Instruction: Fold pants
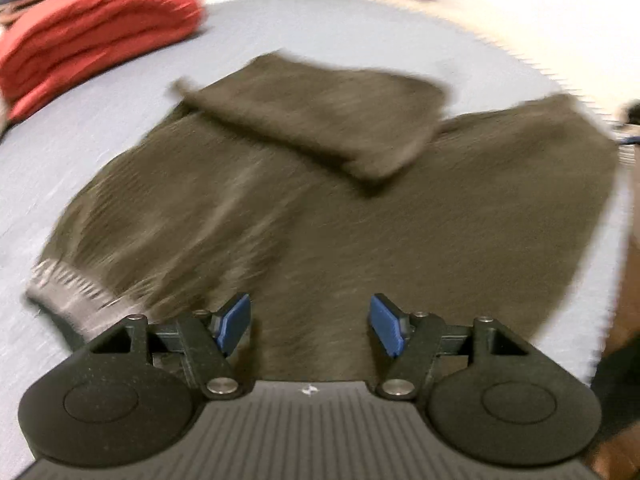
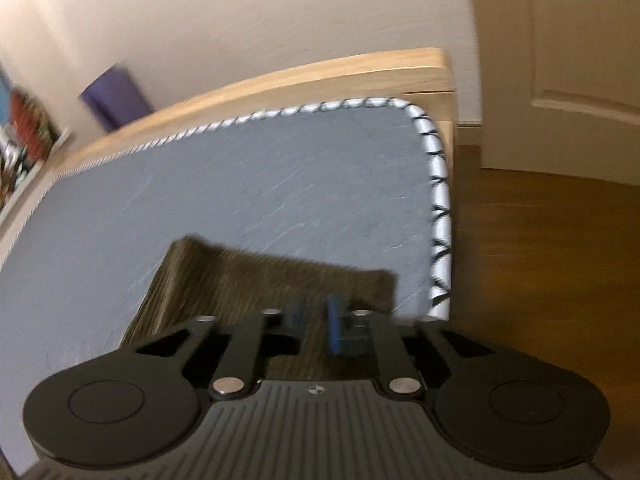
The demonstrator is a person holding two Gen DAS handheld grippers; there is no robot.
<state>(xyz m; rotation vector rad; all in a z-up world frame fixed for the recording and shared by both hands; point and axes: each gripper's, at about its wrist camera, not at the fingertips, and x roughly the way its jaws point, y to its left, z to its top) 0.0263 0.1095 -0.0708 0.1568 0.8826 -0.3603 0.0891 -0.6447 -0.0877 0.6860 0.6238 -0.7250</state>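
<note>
Pants (image 1: 320,200) lay lengthwise away from wide-spread left gripper (image 1: 310,326), leg folded across; right gripper (image 2: 316,326) pinched fabric, bed corner (image 2: 434,184) visible only there.

red bedding (image 1: 96,28) blocks far-left, mattress (image 2: 240,184) bare beyond pants (image 1: 320,200)

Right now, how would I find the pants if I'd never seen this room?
Look for the big bed with the grey-blue cover. The pants lie spread in the middle of it, just ahead of the left gripper. They are dark brown with a grey stretchy waistband, unlike the red blanket bundled at the far left.
</note>
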